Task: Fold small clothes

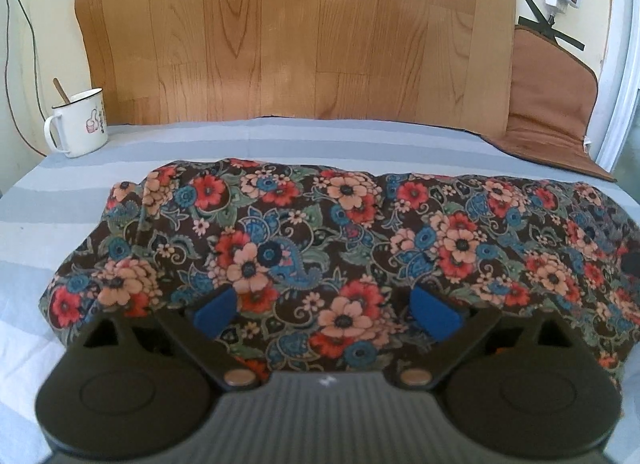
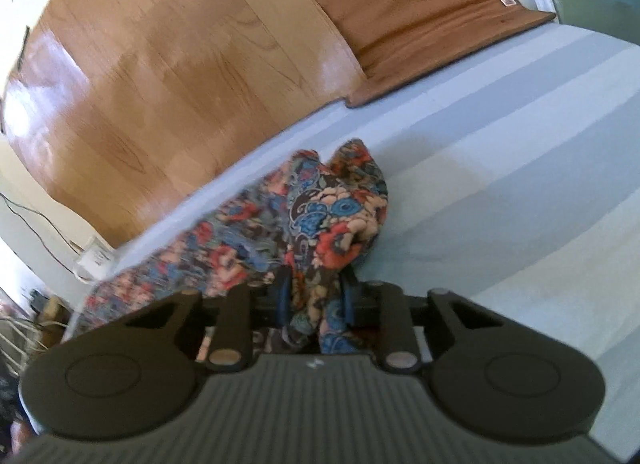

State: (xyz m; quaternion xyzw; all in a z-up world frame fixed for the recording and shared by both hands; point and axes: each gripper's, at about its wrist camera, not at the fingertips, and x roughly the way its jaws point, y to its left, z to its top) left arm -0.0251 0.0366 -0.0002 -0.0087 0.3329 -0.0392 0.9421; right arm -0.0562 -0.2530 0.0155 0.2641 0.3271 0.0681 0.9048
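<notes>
A dark floral-print cloth garment with red, peach and blue flowers [image 1: 320, 232] lies spread across the middle of the left wrist view, on a surface covered with a grey-and-white striped sheet [image 1: 60, 192]. The left gripper [image 1: 326, 310] sits low in the frame over the garment's near edge, its 2 blue-padded fingers [image 1: 214, 310] wide apart with the fabric lying between them, nothing pinched. In the upper left of that view a white enamel mug with a handle and a wooden stick inside [image 1: 78, 124] stands on the sheet, well apart from the garment. A wood-grain panel [image 1: 296, 32] fills the top of the frame, with a brown padded mat [image 1: 548, 104] at its right.

In the right wrist view, the right gripper [image 2: 316, 298] is clamped on a bunched fold of the same garment [image 2: 336, 204], which rises from between the fingers at the lower centre. The rest trails blurred toward the lower left.
</notes>
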